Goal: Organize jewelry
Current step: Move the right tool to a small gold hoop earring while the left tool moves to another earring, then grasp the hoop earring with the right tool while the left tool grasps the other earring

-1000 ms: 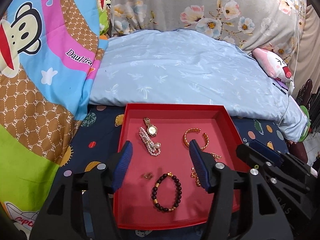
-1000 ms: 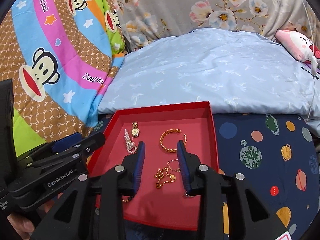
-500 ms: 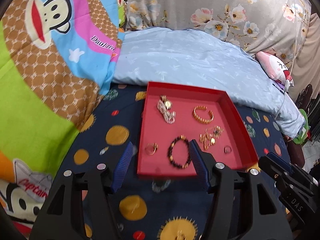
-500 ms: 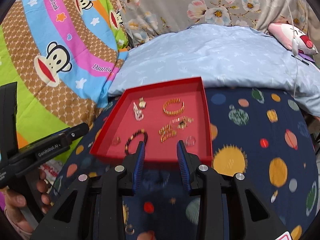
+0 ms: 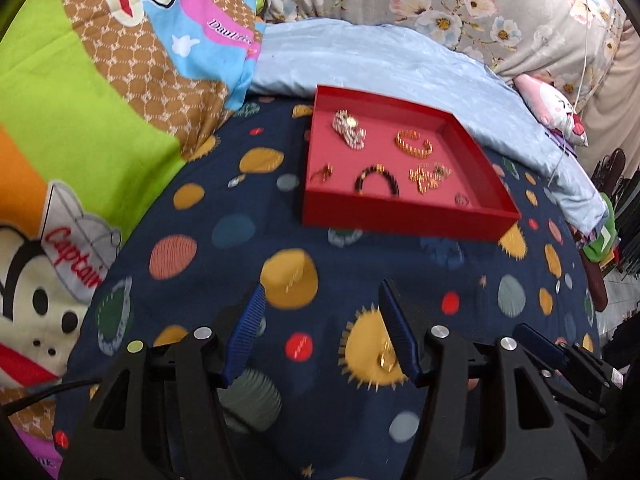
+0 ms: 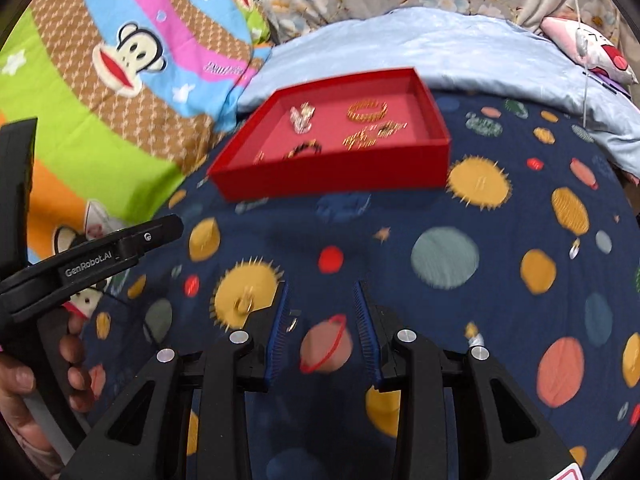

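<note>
Red cardboard made up the tray [image 5: 404, 216], which sat on the navy planet-print sheet [image 5: 192, 264] at about twelve o'clock from both grippers, well apart from each. Inside it lay a pearl bracelet and watch [image 5: 349, 130] at eleven o'clock, a gold bangle [image 5: 413, 145] at one o'clock, a dark bead bracelet [image 5: 377, 178] near the front wall, a tangled gold chain [image 5: 429, 174] to its right, and a small ring [image 5: 462, 199] in the front right corner. The left gripper [image 5: 320, 332] hung wide apart over the sheet and held nothing. The right gripper [image 6: 322, 320] was parted more narrowly, also with nothing between its pads.

A small gold ring [image 5: 387, 357] lay loose on the sheet just beside the left gripper's right pad, on a yellow sun print; in the right view the same ring [image 6: 243, 303] sat at ten o'clock from the right gripper.

I judged that ring light, hard and slippery, likely to sink into soft bedding or skid away under a careless pinch. It probably wanted a grip across its band from above. The chain looked limp and snag-prone, best taken at a bunched part.
</note>
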The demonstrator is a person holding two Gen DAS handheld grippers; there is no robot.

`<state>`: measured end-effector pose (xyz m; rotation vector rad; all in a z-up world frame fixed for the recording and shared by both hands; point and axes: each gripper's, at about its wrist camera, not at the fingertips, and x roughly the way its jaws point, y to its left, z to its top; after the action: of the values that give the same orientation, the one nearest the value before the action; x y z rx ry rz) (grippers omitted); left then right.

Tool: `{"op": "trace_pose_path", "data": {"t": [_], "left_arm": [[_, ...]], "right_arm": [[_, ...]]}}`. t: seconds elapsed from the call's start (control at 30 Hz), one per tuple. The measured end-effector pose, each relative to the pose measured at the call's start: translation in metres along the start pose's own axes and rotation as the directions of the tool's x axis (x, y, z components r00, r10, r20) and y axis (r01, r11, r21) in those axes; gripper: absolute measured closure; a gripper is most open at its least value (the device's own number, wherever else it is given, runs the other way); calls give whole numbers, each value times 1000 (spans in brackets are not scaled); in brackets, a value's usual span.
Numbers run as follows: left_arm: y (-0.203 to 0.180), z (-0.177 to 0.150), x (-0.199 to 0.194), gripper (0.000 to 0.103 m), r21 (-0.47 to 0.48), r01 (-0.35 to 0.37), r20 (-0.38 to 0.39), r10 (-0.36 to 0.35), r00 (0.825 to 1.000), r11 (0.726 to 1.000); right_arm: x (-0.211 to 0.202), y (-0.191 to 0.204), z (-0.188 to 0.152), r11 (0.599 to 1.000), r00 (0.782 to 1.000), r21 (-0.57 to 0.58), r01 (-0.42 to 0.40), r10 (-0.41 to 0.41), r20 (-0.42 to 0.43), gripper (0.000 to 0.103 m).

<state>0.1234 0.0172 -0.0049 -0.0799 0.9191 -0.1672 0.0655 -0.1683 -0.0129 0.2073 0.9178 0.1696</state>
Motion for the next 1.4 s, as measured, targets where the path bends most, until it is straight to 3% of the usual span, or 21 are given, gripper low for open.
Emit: {"op": "trace_pose_path", "data": {"t": [0.33,0.7,0.77,0.93,1.4], "left_arm": [[16,-35,0,46,-10,-13,-57,12,998,1000],[22,-43,2,46,-17,-10,-72,9,997,1000],[22,-43,2,46,-18,-8,-72,6,997,1000],[19,-43,2,46,-12,-1,-73,0,997,1000],[-1,-42,9,46,32,26,-82,-23,996,999]], "right_arm": [[31,19,-14,1000,998,-31,-1,-1,-63,70],[45,32,-11,998,998,-66,11,-16,-67,70],[45,33,-11,997,998,-74,19,-24,-65,72],[46,30,-11,997,997,-74,38,-43,-61,87],[21,9,-16,1000,999,-4,24,-24,-46,87]]}}
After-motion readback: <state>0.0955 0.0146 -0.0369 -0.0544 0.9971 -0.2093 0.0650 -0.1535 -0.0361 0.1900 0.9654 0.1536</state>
